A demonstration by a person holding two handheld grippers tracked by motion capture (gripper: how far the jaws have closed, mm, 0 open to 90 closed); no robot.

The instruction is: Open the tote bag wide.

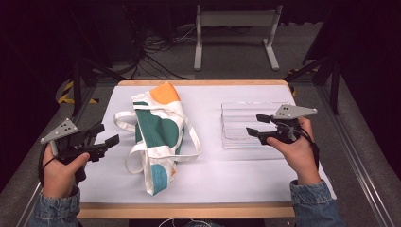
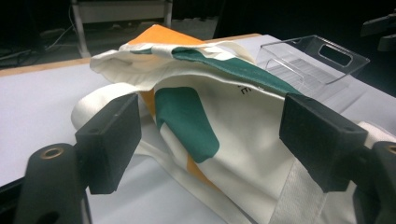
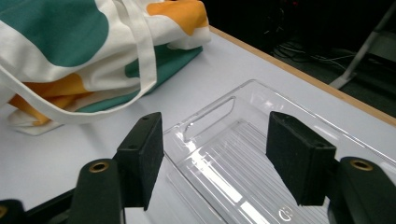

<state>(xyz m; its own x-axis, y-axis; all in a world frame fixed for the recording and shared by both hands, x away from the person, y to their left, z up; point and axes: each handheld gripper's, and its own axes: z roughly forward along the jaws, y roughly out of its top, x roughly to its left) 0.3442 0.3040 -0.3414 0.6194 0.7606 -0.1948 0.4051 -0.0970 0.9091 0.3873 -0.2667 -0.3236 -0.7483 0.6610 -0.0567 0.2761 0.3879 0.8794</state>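
A cream tote bag (image 1: 158,135) with green and orange patches lies crumpled in the middle of the white table, its straps looped out to both sides. My left gripper (image 1: 105,134) hovers open just left of the bag, jaws pointing at it; in the left gripper view the bag (image 2: 210,116) fills the gap ahead of the wide jaws. A clear plastic tray (image 1: 246,124) rests to the right. My right gripper (image 1: 257,125) is open above the tray's near right part, and the tray (image 3: 243,154) lies right under its jaws, with the bag (image 3: 70,51) beyond.
The table (image 1: 213,175) has a wooden rim and a dark floor around it. A grey metal stand (image 1: 236,28) and cables lie behind the far edge. The clear tray (image 2: 313,63) has a handle slot facing the bag.
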